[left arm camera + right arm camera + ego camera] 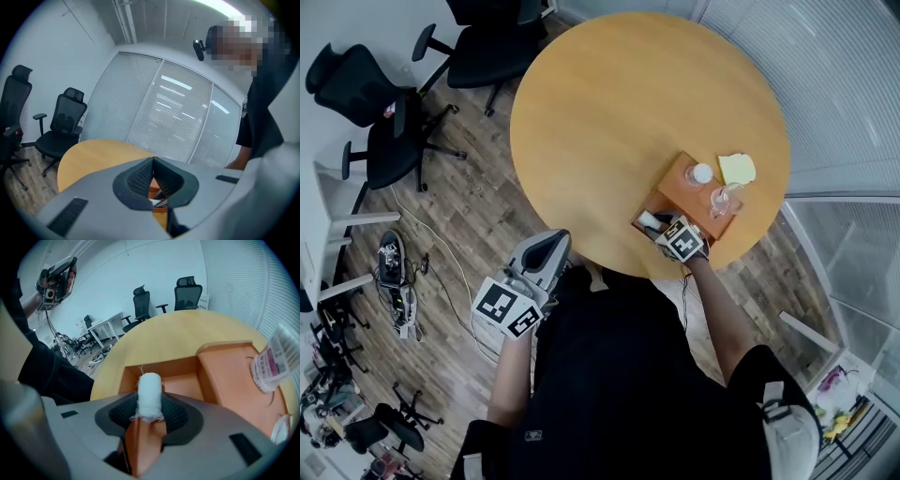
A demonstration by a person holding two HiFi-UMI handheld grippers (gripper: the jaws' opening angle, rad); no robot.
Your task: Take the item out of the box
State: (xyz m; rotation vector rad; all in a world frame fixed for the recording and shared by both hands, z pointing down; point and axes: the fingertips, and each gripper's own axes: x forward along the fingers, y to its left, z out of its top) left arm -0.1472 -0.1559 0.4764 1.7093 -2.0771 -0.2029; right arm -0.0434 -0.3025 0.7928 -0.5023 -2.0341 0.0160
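Observation:
An open orange box sits at the near right edge of the round wooden table. Its lid lies beside it. My right gripper reaches down into the box. In the right gripper view a white gauze roll stands upright between the two pads of the right gripper, which press on both its sides, just above the box floor. My left gripper hangs off the table's near edge, away from the box. Its tips meet with nothing between them.
A small capped bottle and a clear plastic piece rest on the lid, and a pale yellow item lies just past it. Black office chairs stand on the wood floor to the left. Cables and gear lie on the floor.

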